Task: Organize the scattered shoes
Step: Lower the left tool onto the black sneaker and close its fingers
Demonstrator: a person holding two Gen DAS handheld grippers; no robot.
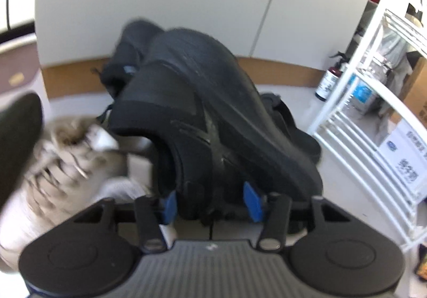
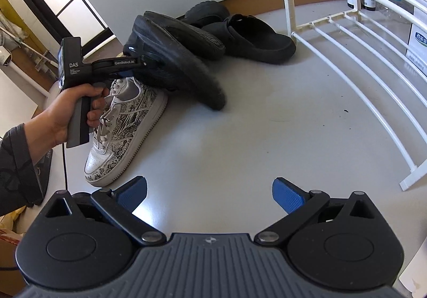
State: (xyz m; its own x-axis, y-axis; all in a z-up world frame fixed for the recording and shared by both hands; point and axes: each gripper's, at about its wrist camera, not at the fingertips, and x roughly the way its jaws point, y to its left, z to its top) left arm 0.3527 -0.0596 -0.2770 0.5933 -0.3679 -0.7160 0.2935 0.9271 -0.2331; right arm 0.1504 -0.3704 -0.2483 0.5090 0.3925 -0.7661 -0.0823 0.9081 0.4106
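Shoes lie scattered on a pale grey tabletop (image 2: 240,124). The left hand-held gripper (image 1: 210,204) is clenched on the heel of a black lace-up sneaker (image 1: 208,111), holding it tilted in the air above a white printed leather sneaker (image 2: 125,132) at the left. Behind it rests a second black sneaker (image 2: 186,34), with a pair of black rubber clogs (image 2: 248,36) farther right. The right hand-held gripper (image 2: 209,198) hangs released, near a white wire shoe rack (image 2: 347,39) on the right.
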